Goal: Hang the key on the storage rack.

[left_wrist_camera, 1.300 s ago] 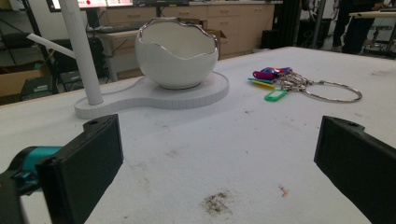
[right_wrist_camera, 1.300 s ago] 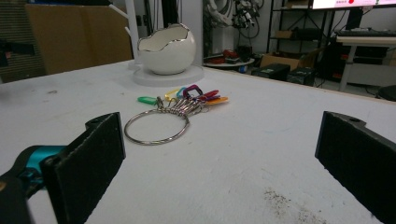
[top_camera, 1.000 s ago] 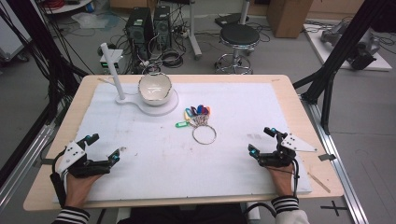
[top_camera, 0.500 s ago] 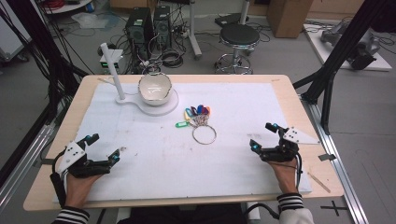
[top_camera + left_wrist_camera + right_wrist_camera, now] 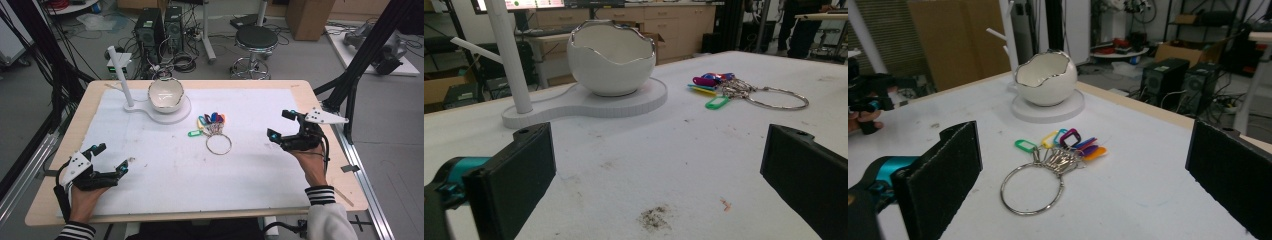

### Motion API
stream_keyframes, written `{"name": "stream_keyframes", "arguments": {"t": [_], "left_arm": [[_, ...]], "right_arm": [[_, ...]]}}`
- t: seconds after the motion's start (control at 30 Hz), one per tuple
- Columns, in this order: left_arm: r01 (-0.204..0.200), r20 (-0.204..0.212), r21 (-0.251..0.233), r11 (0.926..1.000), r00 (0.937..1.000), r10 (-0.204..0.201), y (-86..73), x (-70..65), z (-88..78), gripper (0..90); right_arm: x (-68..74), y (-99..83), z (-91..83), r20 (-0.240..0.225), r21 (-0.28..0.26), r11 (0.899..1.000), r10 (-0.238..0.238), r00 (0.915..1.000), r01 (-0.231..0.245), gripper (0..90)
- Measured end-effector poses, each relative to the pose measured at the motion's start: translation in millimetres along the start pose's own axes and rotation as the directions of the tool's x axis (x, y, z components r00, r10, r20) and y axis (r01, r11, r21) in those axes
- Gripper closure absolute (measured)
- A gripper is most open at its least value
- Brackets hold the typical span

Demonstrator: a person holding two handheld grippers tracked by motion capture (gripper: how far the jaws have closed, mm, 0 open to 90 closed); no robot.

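Key ring [image 5: 218, 144], big steel loop with bunched colourful plastic tags

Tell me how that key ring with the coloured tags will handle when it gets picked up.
The key ring is thin bare wire lying flat, so probably light but hard to pinch off the table. The coloured tags hang loosely bunched at one side, so they would likely dangle and swing once lifted.

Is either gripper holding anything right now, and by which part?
Nothing is held: left gripper and right gripper are open, apart from the key ring.
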State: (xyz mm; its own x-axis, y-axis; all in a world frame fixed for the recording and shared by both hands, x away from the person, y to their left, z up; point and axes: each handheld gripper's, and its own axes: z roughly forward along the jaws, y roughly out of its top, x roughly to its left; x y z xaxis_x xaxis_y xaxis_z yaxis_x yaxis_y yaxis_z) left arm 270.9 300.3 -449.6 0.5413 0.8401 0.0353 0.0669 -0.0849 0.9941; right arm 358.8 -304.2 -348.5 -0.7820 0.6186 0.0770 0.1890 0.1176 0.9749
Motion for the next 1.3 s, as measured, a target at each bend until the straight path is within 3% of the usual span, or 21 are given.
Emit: {"name": "stream_keyframes", "arguments": {"t": [0.2, 0.43, 0.5, 0.6, 0.77, 0.8, 0.83, 0.9, 0.93, 0.97, 1.0, 1.07, 1.1, 1.2, 1.3], "left_arm": [[0.002, -0.001, -0.002, 1.0000, 1.0000, -0.002, 0.0, 0.0, 0.1, 1.7], [0.008, -0.001, -0.003, 1.0000, 1.0000, -0.008, 0.0, 0.2, 0.1, 1.7], [0.002, 0.001, -0.001, 1.0000, 1.0000, -0.002, 0.0, 0.5, 0.0, 1.7], [0.002, 0.001, -0.001, 1.0000, 1.0000, -0.002, 0.0, 0.4, 0.0, 1.7], [0.007, 0.001, -0.002, 1.0000, 1.0000, -0.007, 0.0, 0.4, 0.1, 1.7], [0.007, 0.000, -0.002, 1.0000, 1.0000, -0.007, 0.0, 0.3, 0.1, 1.7], [0.007, -0.001, -0.002, 1.0000, 1.0000, -0.007, 0.0, 0.3, 0.1, 1.7], [0.008, -0.001, -0.002, 1.0000, 1.0000, -0.008, 0.0, 0.5, 0.1, 1.7], [0.008, -0.001, -0.002, 1.0000, 1.0000, -0.008, 0.0, 0.5, 0.1, 1.7], [0.008, -0.001, -0.002, 1.0000, 1.0000, -0.008, 0.0, 0.5, 0.1, 1.7], [0.008, 0.000, -0.003, 1.0000, 1.0000, -0.008, 0.0, 0.6, 0.1, 1.7], [0.010, 0.001, -0.002, 0.9999, 0.9999, -0.010, 0.0, 0.6, 0.1, 1.7], [0.009, 0.000, -0.002, 1.0000, 1.0000, -0.009, 0.0, 0.7, 0.1, 1.7], [0.010, 0.002, -0.002, 0.9999, 0.9999, -0.010, 0.0, 0.6, 0.1, 1.7], [0.009, 0.002, -0.002, 1.0000, 1.0000, -0.009, 0.0, 0.8, 0.0, 1.7]], "right_arm": [[4.2, 19.1, 20.0, -0.062, 0.085, 0.996, -0.029, 0.9977, 0.034, 1.1], [10.6, 39.0, 39.7, -0.135, 0.146, 0.985, -0.072, 0.9882, 0.092, 1.1], [14.5, 46.3, 50.0, -0.157, 0.187, 0.975, -0.093, 0.9832, 0.122, 1.1], [16.6, 49.9, 58.1, -0.178, 0.210, 0.969, -0.095, 0.9795, 0.132, 1.1], [20.0, 53.5, 79.5, -0.215, 0.277, 0.945, -0.115, 0.9699, 0.173, 1.1], [20.0, 53.5, 79.5, -0.215, 0.277, 0.945, -0.115, 0.9699, 0.173, 1.1], [20.8, 53.6, 82.8, -0.223, 0.295, 0.939, -0.110, 0.9685, 0.175, 1.0], [22.4, 53.8, 94.4, -0.247, 0.341, 0.914, -0.137, 0.9592, 0.218, 1.0], [22.4, 53.8, 94.4, -0.247, 0.341, 0.914, -0.137, 0.9592, 0.218, 1.0], [24.0, 53.9, 100.5, -0.268, 0.364, 0.898, -0.151, 0.9516, 0.245, 1.0], [25.0, 53.6, 104.1, -0.275, 0.375, 0.890, -0.159, 0.9483, 0.258, 1.0], [26.4, 53.0, 107.7, -0.283, 0.385, 0.885, -0.158, 0.9462, 0.263, 1.1], [28.0, 51.3, 115.0, -0.295, 0.410, 0.868, -0.163, 0.9415, 0.279, 1.1], [31.1, 47.9, 125.3, -0.319, 0.450, 0.835, -0.180, 0.9303, 0.316, 1.1], [34.8, 44.4, 136.3, -0.342, 0.493, 0.796, -0.195, 0.9193, 0.352, 1.1]]}}
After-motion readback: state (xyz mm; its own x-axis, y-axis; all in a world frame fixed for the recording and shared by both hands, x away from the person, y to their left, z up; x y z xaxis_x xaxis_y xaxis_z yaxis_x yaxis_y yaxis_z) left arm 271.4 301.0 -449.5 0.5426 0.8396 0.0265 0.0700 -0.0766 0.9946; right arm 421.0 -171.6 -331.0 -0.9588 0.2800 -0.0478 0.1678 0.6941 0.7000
